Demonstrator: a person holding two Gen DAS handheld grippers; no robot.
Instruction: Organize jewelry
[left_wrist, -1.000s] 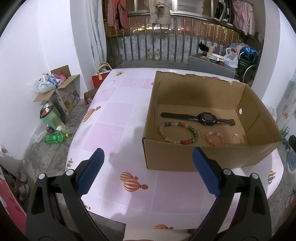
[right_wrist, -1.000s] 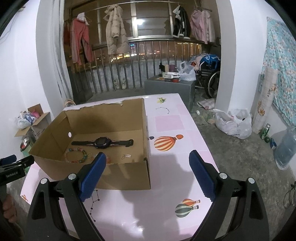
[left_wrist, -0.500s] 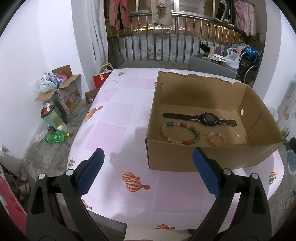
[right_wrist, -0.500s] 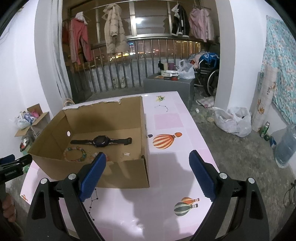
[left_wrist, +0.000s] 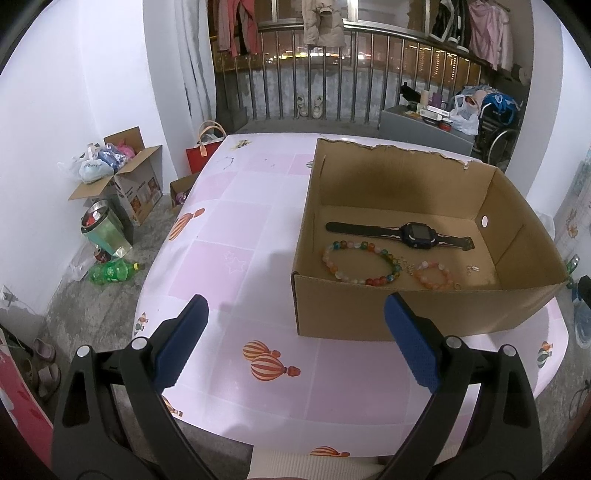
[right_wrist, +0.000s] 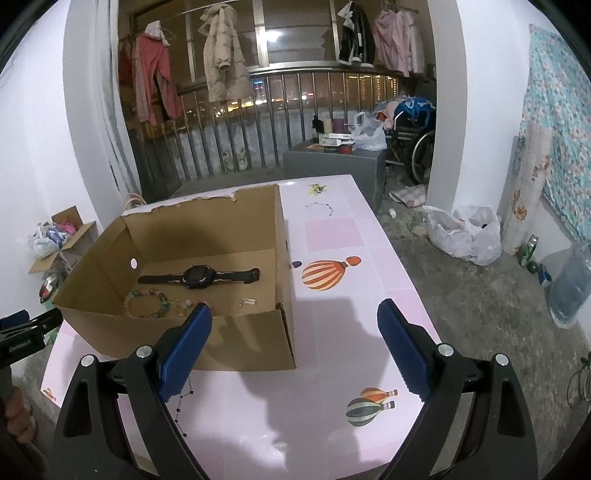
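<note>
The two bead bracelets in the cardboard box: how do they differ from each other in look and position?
The multicolored bracelet forms a bigger loop than the pink-orange bracelet. The multicolored bracelet has green, blue, red and pale beads; the pink-orange bracelet keeps to pale pink and orange. The multicolored bracelet lies below the watch strap, the pink-orange bracelet nearer the front wall of the box. Both lie flat on the box floor.

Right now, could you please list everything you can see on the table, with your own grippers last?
Open brown cardboard box: one, on the table's right half.
Dark smartwatch with black strap: one, flat on the box floor, rear.
Large multicoloured bead bracelet: one, box floor, front left.
Small pink-orange bead bracelet: one, beside it.
Tiny silvery piece: one, box floor, right; kind unclear.
Pink balloon-print table: one.
Left gripper: blue pads, open, empty.
Right gripper: blue pads, open, empty.
</note>
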